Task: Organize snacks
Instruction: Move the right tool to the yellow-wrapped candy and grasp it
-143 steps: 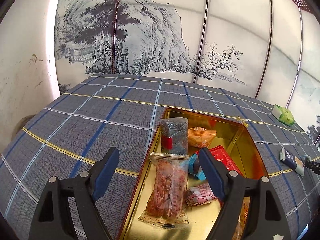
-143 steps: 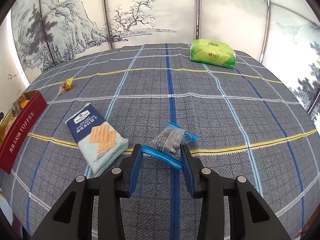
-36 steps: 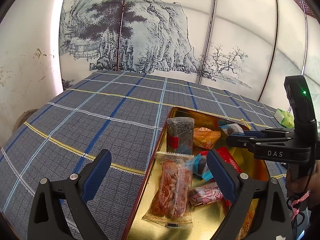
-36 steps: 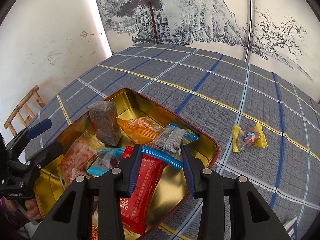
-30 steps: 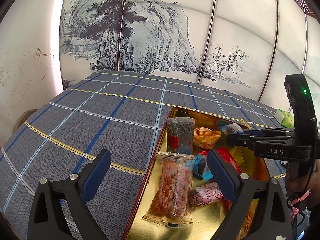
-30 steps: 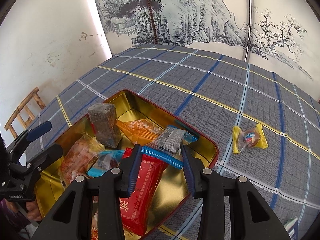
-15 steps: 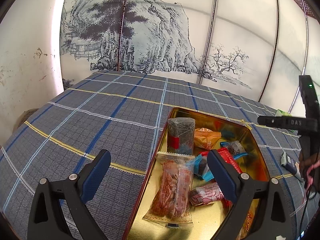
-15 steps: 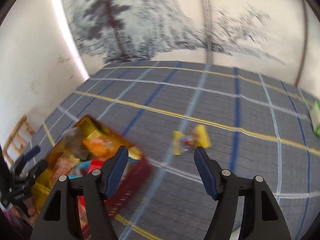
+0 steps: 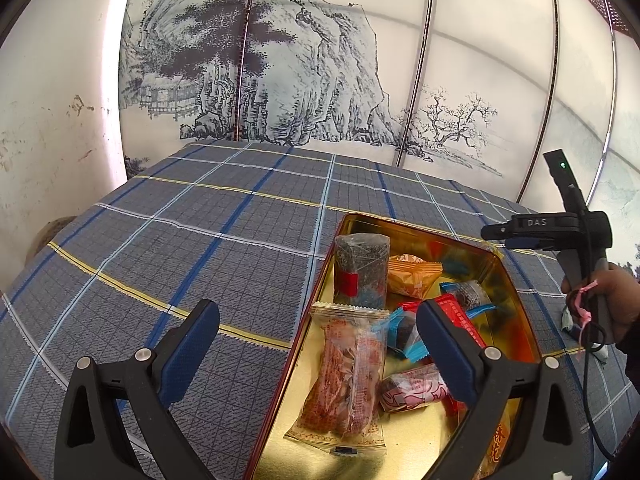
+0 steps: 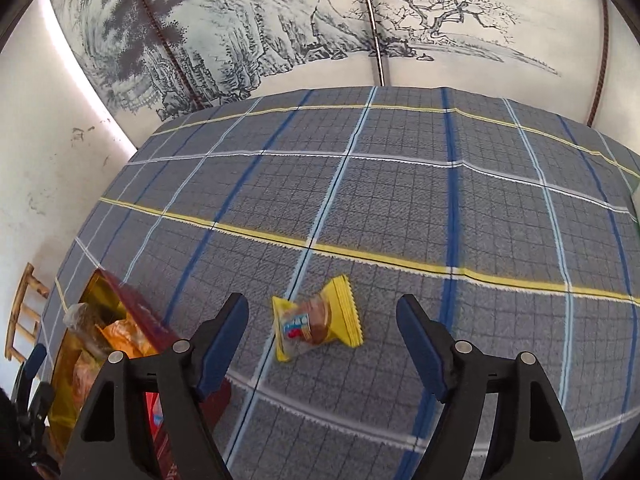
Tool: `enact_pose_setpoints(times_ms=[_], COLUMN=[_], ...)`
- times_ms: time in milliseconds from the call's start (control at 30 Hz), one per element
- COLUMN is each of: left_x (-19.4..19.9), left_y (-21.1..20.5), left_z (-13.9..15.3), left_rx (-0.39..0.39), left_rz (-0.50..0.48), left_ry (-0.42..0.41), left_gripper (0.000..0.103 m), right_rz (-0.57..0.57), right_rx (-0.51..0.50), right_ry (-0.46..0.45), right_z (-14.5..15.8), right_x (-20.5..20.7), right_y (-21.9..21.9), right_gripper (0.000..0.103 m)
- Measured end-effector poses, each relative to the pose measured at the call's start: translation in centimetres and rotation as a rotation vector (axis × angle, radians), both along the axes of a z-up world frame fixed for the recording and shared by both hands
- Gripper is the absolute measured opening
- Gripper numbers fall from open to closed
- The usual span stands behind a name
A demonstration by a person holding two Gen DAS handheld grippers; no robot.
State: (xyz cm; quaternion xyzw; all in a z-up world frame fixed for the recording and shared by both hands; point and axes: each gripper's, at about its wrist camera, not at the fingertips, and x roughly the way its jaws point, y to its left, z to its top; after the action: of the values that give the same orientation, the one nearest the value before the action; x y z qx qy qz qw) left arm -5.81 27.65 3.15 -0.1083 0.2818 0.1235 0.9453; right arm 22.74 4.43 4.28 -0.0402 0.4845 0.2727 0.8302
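The small yellow-wrapped candy [image 10: 316, 326] lies loose on the plaid-clothed counter [image 10: 400, 200], just beyond the far corner of the open gold-lined tin [image 9: 516, 292]. Your right hand-held gripper [image 10: 322, 334] hangs over it, released, one finger on either side. The pick-up is the step in hand: lower, clench, then carry it to the tin. Your left hand-held gripper [image 9: 318, 336] waits released, holding nothing, over the tin's near edge.

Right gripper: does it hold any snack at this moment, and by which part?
Nothing is held. The right gripper is open above the tablecloth, and the yellow-wrapped candy lies between its fingers, untouched.
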Motion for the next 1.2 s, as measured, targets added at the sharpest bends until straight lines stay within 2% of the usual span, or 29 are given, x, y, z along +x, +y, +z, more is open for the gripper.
enact_pose_setpoints(times_ms=[133,167,200,233,267,300,400,567,667,733,800,900,1000,1100,1200], left_x=[0.0,0.0,0.0,0.0,0.0,0.0,0.0,0.0,0.0,-0.2,-0.5,-0.7,-1.1,0.6,4.1], left_y=[0.0,0.0,0.0,0.0,0.0,0.0,0.0,0.4,0.2,-0.3,-1.2,-4.0,-8.2,-12.7,-17.7], left_z=[0.0,0.0,0.0,0.0,0.0,0.0,-0.1,-0.4,-0.3,-0.1,0.2,1.2,3.7,6.0,6.7], left_rx=[0.000,0.000,0.000,0.001,0.001,0.001,0.002,-0.003,0.010,0.034,0.093,0.161,0.122,-0.014,-0.195], left_rz=[0.000,0.000,0.000,0.000,0.001,0.001,0.008,0.022,0.023,0.017,0.027,-0.016,-0.125,-0.300,-0.399], left_ry=[0.000,0.000,0.000,0.000,0.001,0.001,0.004,0.008,0.003,-0.006,-0.010,0.047,0.066,0.135,0.247], left_gripper=[0.097,0.097,0.097,0.097,0.097,0.097,0.097,0.097,0.097,0.097,0.097,0.097,0.097,0.097,0.097], right_rz=[0.021,0.033,0.033,0.025,0.043,0.054,0.077,0.029,-0.069,-0.147,-0.250,-0.329,-0.387,-0.397,-0.399], right_rx=[-0.059,-0.068,-0.059,-0.091,-0.121,-0.101,-0.093,-0.042,-0.091,-0.121,-0.148,-0.240,-0.264,-0.265,-0.217], right_ry=[0.017,-0.026,-0.017,-0.033,-0.045,-0.025,-0.038,-0.116,-0.173,-0.180,-0.172,-0.182,-0.169,-0.168,-0.148], right_z=[-1.9,-1.8,-1.9,-1.8,-1.7,-1.7,-0.7,2.7,4.2,4.4,4.1,3.3,2.4,1.9,1.0], right_x=[-0.1,-0.7,-0.8,-0.9,-1.0,-1.0,-2.2,-7.1,-9.9,-10.9,-11.4,-12.0,-11.7,-10.7,-9.5], right_y=[1.1,1.1,0.9,0.8,0.6,0.1,-1.8,-8.8,-15.3,-19.7,-24.6,-29.2,-32.6,-34.0,-34.5], right_gripper=[0.077,0.075,0.071,0.049,0.039,0.037,0.036,0.036,0.036,0.036,0.036,0.036,0.037,0.037,0.037])
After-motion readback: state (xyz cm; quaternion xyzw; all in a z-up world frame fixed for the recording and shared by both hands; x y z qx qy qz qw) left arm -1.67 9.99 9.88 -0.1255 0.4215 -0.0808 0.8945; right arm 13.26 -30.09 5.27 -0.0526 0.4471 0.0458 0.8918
